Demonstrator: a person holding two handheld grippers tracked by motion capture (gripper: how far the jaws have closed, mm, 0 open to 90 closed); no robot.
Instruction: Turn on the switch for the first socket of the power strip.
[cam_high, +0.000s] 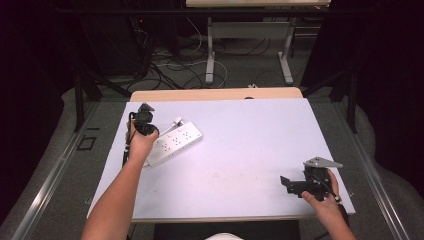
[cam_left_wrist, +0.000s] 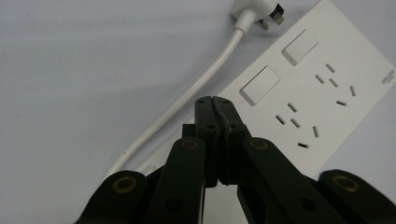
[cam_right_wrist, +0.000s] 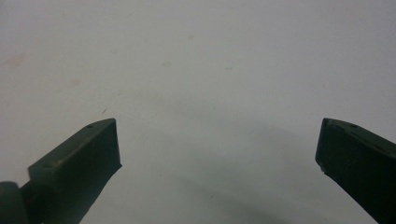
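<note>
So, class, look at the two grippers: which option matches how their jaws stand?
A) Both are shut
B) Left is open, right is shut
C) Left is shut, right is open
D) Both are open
C: in its own view the left gripper has its jaws pressed together above the power strip, while the right gripper has its jaws spread wide over the bare table.

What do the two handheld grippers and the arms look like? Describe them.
Both are black two-jaw tools. The left gripper has linkage arms with brass-coloured pivot pins. The right gripper carries a grey three-cornered plate and a black cable. Both forearms are bare, with no sleeves visible.
</note>
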